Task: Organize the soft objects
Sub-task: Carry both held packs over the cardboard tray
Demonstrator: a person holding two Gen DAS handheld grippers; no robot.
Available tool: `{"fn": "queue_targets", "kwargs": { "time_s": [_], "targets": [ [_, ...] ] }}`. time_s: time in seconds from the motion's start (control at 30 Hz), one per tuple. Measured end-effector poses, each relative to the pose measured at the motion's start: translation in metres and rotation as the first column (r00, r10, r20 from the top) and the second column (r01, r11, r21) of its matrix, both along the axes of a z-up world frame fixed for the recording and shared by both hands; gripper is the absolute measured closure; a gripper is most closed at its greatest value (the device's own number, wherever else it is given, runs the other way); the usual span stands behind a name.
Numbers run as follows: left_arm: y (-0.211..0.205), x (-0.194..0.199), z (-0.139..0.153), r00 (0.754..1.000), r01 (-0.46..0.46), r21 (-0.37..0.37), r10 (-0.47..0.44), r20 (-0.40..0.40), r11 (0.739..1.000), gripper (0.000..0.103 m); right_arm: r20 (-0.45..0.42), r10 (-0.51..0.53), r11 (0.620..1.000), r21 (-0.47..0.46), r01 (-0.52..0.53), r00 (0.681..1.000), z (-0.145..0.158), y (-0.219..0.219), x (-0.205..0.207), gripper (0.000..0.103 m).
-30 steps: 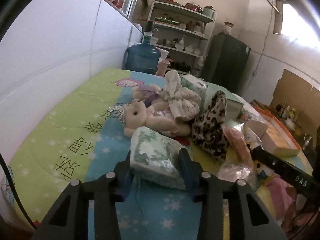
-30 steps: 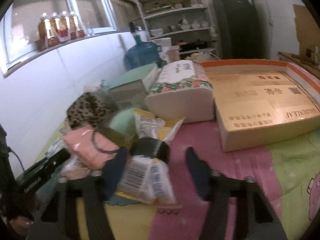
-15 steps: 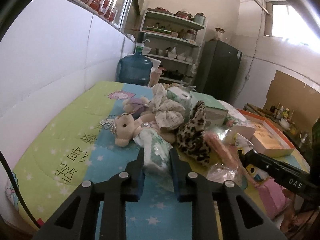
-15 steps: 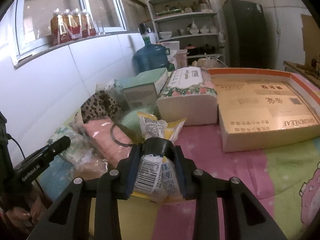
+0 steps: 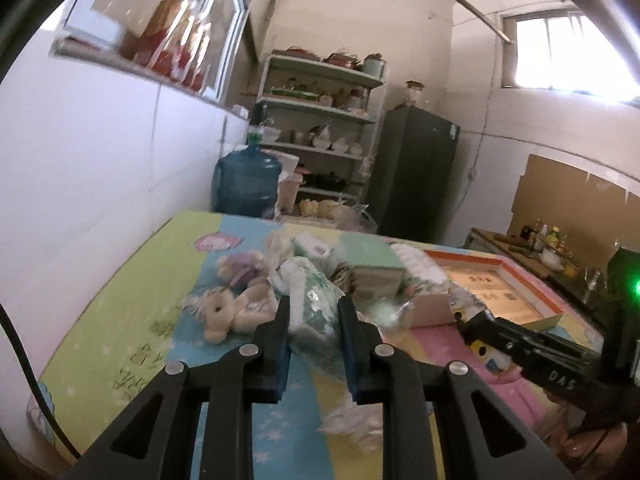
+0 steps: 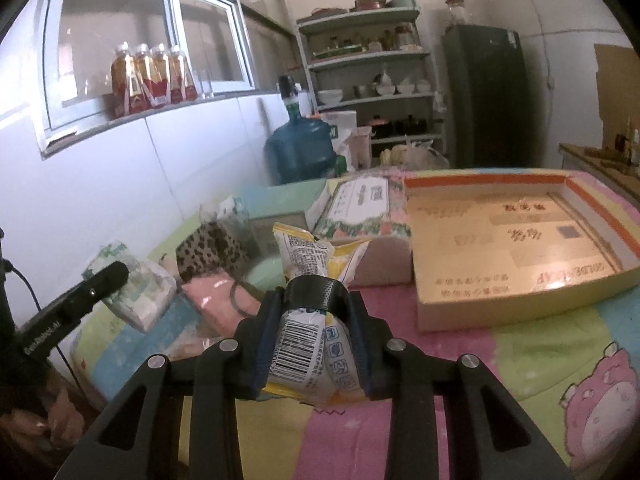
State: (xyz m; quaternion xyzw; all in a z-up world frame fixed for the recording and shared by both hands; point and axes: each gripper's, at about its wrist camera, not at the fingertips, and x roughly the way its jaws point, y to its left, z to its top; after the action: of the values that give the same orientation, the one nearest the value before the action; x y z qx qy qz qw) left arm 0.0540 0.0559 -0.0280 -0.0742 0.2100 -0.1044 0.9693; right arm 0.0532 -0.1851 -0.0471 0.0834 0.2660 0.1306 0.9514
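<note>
- The left gripper (image 5: 314,316) was clamped on a green-and-white tissue pack (image 5: 308,292), both pads pressing its sides, the pack raised off the bedspread (image 5: 128,308).
- At ten o'clock from that pack lay a cream teddy bear (image 5: 228,314), with a small purple plush (image 5: 240,266) just beyond it.
- The right gripper (image 6: 314,324) was clamped on a yellow snack bag (image 6: 308,344), which had a black band (image 6: 316,294) round its middle.
- At ten o'clock from the bag lay a pink pouch (image 6: 216,292) and a leopard-print item (image 6: 212,246).
- At twelve o'clock stood a floral tissue pack (image 6: 362,210); at two o'clock sat an open cardboard tray (image 6: 516,240).
</note>
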Motion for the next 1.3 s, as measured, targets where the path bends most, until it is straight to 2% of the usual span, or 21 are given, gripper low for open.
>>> {"fn": "queue_targets", "kwargs": {
  "time_s": [0.37,0.87,1.07,1.3],
  "targets": [
    [-0.059,0.01,0.027,0.991,0.13,-0.019,-0.129,0.046,0.991,0.081,0.06,-0.063,0.998,-0.011,0.063,0.996,0.019,-0.036,-0.01,0.068],
    [-0.159,0.039,0.042,0.957,0.284,-0.064,-0.279,0.072,0.957,0.081,0.133,-0.212,0.975,-0.046,0.22,0.968,0.04,-0.119,-0.014,0.068],
    [-0.198,0.06,0.038,0.948,0.317,-0.069,-0.314,0.042,0.946,0.081,0.146,-0.266,0.958,-0.067,0.278,0.953,0.044,-0.154,-0.003,0.068],
    [-0.236,0.094,0.024,0.947,0.316,-0.083,-0.32,-0.035,0.945,0.081,0.119,-0.294,0.95,-0.075,0.304,0.948,0.039,-0.19,0.019,0.068]
  ]
}}
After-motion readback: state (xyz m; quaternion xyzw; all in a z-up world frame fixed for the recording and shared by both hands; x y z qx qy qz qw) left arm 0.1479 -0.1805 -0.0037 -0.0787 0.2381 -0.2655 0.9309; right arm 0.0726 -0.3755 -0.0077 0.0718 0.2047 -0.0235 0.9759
